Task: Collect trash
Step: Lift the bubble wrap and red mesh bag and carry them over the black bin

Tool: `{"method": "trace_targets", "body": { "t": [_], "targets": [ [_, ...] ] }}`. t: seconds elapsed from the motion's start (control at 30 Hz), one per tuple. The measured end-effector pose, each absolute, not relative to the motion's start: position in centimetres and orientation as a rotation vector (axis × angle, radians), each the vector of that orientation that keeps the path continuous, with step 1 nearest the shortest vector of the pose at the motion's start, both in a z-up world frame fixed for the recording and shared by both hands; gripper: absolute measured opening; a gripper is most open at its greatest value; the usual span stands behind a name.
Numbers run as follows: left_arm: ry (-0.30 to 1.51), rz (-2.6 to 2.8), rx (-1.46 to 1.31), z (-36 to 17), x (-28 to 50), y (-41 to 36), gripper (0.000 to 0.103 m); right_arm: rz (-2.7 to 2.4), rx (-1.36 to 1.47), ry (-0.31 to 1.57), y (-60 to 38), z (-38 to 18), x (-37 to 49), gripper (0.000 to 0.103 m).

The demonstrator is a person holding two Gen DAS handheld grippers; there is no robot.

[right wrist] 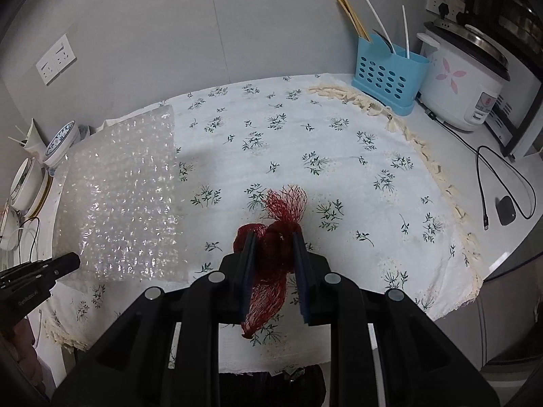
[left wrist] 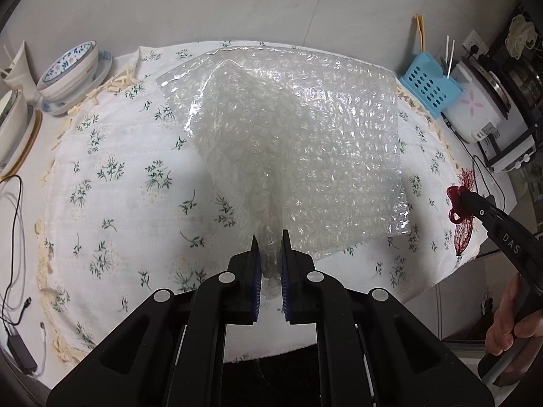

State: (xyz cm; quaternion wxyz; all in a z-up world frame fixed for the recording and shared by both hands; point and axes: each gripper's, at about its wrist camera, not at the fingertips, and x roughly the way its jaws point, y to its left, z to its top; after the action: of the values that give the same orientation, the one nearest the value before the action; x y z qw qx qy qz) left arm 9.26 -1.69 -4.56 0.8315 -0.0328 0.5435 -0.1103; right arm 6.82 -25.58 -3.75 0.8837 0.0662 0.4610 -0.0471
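A sheet of bubble wrap is pinched at one bunched corner by the left gripper, whose fingers are clenched hard on the film; the rest of the sheet is draped away from that corner over the flowered cloth that covers the bench, partly raised off it. The red mesh net bag is grasped by the right gripper, its wad squeezed between the fingers with a loose tail hanging below them and a tuft standing above, clear of the cloth. Both pieces are judged to be very light and limp: the bubble wrap is springy, slippery and bulky, so it is best held where it is gathered into a thick fold and not at a single flat edge, from which it could slide out. The net is soft and snag-prone and is best taken at its knotted bulk. Beyond the net bag, at the cloth's far right corner, a blue cutlery holder and a rice cooker are seen.
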Motion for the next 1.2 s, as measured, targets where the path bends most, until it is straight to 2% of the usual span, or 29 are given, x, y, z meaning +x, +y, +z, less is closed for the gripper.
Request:
{"method": "trace_targets", "body": {
  "t": [0.5,1.2],
  "targets": [
    [1.134,-0.237,-0.064,-3.5,3.1,-2.0,0.008,-0.025,0.102,0.942,-24.1,-2.6,1.0,0.02],
    [1.154,-0.217,-0.084,-5.0,-5.9,-3.2,0.008,0.022,0.08,0.98,-25.8,-4.6,-7.3,0.02]
  ]
}}
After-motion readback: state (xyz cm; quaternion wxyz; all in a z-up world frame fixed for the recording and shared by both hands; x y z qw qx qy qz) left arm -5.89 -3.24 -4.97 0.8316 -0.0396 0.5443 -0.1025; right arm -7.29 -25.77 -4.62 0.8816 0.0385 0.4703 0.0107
